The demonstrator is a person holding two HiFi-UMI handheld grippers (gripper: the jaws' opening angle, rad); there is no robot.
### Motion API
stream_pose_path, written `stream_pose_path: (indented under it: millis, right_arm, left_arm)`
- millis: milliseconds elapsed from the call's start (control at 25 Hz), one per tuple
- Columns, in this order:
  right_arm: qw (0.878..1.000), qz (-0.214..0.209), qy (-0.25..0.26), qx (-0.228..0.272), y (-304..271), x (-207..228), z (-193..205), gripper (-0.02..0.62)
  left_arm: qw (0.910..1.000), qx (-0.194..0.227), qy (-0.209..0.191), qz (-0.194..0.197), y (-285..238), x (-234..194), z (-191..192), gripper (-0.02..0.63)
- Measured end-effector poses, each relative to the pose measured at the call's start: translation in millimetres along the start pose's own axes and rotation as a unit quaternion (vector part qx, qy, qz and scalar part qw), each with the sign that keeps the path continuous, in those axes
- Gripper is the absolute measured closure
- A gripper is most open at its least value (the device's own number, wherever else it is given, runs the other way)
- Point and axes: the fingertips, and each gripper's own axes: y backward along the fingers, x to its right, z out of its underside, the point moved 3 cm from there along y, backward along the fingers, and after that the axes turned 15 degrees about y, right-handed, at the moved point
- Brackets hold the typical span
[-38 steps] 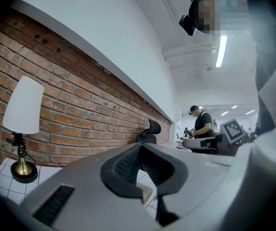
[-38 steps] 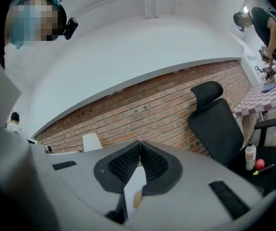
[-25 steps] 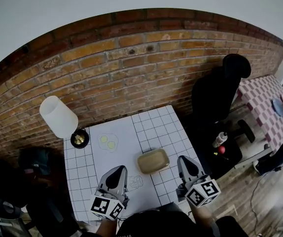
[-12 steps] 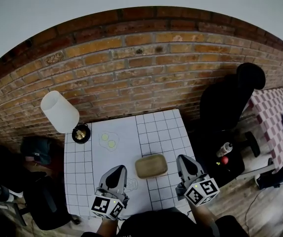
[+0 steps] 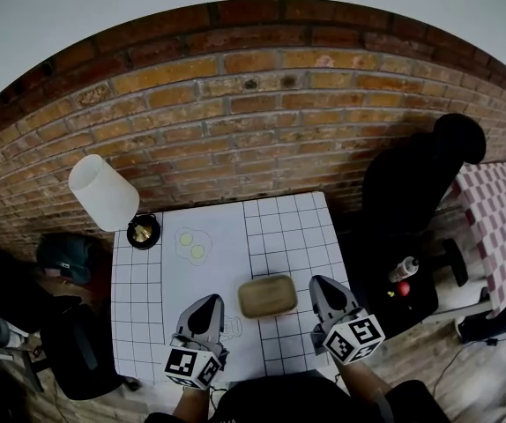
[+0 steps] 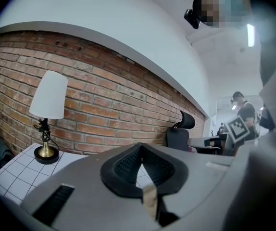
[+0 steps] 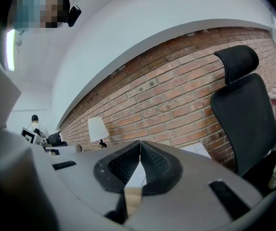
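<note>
In the head view a shallow tan dish (image 5: 266, 296) lies on the white grid-patterned table (image 5: 138, 298). It sits between my two grippers and slightly ahead of them. My left gripper (image 5: 207, 305) hovers over the table's near edge left of the dish, with its jaws together and nothing in them. My right gripper (image 5: 319, 285) hangs just right of the dish, also shut and empty. Two small yellow-green round pieces (image 5: 191, 243) lie farther back. In the left gripper view the left gripper (image 6: 140, 146) points at the brick wall. The right gripper (image 7: 139, 142) does the same in its own view.
A white-shaded lamp (image 5: 103, 192) on a brass base stands at the table's far left corner, also seen as lamp (image 6: 49, 95) and lamp (image 7: 97, 128). A black office chair (image 5: 412, 183) stands right of the table, with a bottle (image 5: 403, 267) on its seat. A brick wall (image 5: 253, 104) runs behind.
Both gripper views have swung: the lamp and more of the table now show in the left one, the chair looms larger in the right one. The grippers stay shut beside the dish.
</note>
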Motion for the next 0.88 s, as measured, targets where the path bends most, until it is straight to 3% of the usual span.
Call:
stream_pose_path:
  millis: [480,880]
  right_arm:
    - [0.998,-0.020,-0.004,-0.052,-19,11,50,0.591]
    - [0.994,-0.043,-0.020,-0.099,-30,10,92,0.591]
  left_arm:
    - [0.9987,-0.029,0.007,-0.041,-19,-23,40,0.597]
    - [0.9937,-0.080,0.048,-0.061,-32,-39,82,0.595]
